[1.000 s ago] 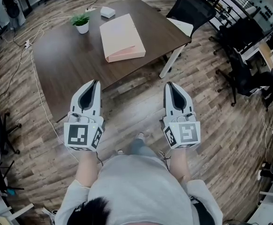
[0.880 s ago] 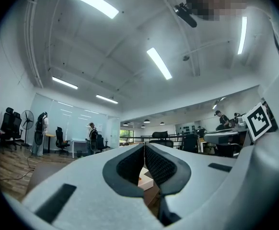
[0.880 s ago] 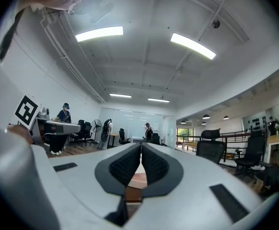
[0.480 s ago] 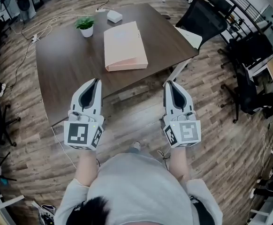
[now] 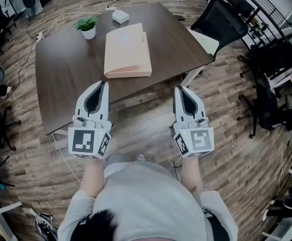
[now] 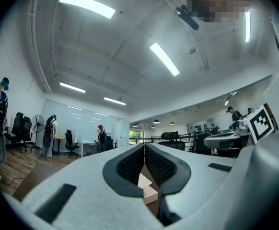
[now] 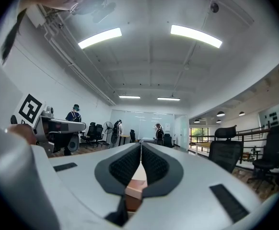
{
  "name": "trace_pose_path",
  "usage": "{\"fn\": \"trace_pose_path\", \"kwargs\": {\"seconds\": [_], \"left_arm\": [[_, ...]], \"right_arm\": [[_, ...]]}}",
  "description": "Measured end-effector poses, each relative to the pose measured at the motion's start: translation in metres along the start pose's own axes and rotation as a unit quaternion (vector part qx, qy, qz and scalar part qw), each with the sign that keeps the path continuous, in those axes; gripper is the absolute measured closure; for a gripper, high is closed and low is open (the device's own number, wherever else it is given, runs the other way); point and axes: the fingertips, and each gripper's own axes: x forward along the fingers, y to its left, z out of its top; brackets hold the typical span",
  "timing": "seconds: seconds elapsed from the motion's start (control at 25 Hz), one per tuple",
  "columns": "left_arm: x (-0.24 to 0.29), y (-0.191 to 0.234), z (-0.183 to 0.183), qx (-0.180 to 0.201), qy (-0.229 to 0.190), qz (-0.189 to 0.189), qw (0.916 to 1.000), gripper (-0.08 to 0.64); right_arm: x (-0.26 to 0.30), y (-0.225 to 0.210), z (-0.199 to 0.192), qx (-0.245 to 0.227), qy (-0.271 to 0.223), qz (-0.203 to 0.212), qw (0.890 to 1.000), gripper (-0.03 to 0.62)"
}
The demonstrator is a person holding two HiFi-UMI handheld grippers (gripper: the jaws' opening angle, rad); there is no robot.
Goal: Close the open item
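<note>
Left gripper (image 6: 144, 147) hides most of the pink box (image 6: 146, 188).

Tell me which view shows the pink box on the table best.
The head view: the pink box lies whole on the dark table, seen from above. Each gripper view shows only a sliver of it past its shut jaws.

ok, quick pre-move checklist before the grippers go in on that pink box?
1. Left gripper jaws together, nothing between them: ok.
2. Right gripper jaws together, nothing between them: ok.
3. Pink box lies flat on the table, nothing on top of it: ok.
4. Contact with the box: not ok, both grippers are short of it.
5. Potted plant and small white block stand beyond the box, apart from it: ok.
6. How far the lid is raised: cannot tell from here.
</note>
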Motion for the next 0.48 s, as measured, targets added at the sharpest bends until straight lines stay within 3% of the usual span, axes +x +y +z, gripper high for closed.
{"fn": "trace_pose_path", "kwargs": {"seconds": [0.48], "left_arm": [[0.042, -0.007, -0.016, 0.008, 0.02, -0.006, 0.9998, 0.551]], "right_arm": [[0.021, -0.029, -0.024, 0.024, 0.012, -0.002, 1.0, 0.578]]}}
